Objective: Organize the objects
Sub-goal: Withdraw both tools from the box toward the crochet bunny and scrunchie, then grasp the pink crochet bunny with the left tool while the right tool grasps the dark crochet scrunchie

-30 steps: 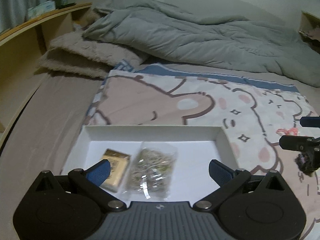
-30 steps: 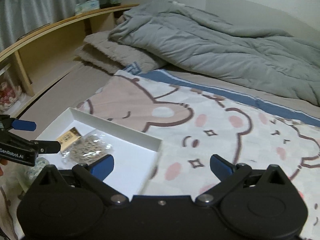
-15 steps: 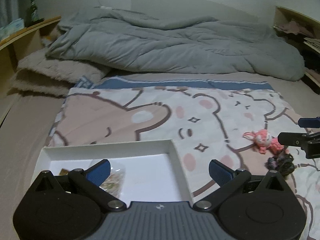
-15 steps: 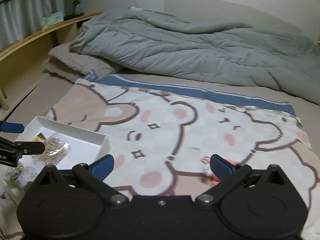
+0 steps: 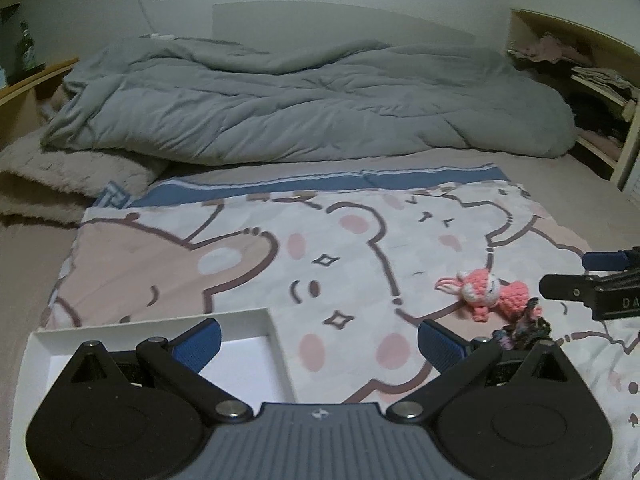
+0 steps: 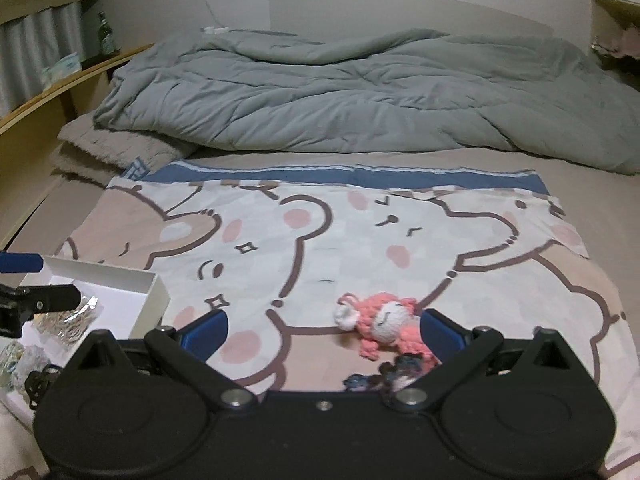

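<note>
**Two pieces boxed, two toys still loose on the bedspread**

On the cartoon-bear blanket (image 6: 360,240), the sorting looks partly done. At about nine o'clock in the right wrist view sits the white box (image 6: 154,300), and inside it lies a clear bag of small pale bits (image 6: 72,322); other contents are hidden behind the left gripper (image 6: 24,280), which reaches in from the frame's left edge. Just outside the box toward seven o'clock rest a crinkled pale bundle (image 6: 18,360) and something dark (image 6: 40,380), too blurred to name, so whether they count as sorted I cannot tell.

Left to do, by my reading: the pink crocheted toy (image 6: 384,326) and the dark knitted piece (image 6: 394,376) touching its near side. Both lie at roughly five o'clock in the right wrist view, just ahead of the right gripper (image 6: 324,330), whose blue pads stand wide apart with nothing between them. The toy sits beside its right-hand pad, not centred.

From the left wrist view, the left gripper (image 5: 320,344) is likewise spread fully and empty, hovering over the box's far corner (image 5: 276,328), with the pink toy (image 5: 486,292) at three o'clock.
</note>
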Motion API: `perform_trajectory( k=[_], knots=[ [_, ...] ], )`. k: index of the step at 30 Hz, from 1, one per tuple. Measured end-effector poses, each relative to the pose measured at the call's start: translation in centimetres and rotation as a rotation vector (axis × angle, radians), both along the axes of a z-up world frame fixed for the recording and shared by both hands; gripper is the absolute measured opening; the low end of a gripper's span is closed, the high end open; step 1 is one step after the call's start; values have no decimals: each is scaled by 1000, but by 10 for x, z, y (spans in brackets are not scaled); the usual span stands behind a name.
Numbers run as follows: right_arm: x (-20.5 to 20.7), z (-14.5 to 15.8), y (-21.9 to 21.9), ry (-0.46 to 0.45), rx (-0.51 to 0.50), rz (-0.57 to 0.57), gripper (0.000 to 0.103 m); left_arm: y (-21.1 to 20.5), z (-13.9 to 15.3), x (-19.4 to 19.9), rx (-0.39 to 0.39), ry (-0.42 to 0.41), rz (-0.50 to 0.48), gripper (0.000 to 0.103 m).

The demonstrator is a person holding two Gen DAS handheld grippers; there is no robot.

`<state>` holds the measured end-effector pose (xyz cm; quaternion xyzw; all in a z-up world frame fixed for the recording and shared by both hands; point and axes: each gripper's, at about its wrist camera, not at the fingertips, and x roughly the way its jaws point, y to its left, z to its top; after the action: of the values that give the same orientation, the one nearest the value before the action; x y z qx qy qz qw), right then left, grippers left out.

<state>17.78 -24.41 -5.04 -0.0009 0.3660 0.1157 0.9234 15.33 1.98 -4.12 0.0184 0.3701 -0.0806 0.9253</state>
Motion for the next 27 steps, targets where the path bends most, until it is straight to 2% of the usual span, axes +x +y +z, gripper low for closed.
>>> perform_trajectory(
  k=[5, 15, 27],
  knots=[
    [4, -5, -21, 4, 20, -61, 103, -19, -3, 6, -9, -22, -28, 103],
    [11, -29, -52, 68, 36, -175, 103, -62, -16, 25, -28, -33, -85, 103],
    [18, -64, -64, 167, 79, -185, 103, -115, -23, 53, -94, -7, -173, 102]
  ],
)
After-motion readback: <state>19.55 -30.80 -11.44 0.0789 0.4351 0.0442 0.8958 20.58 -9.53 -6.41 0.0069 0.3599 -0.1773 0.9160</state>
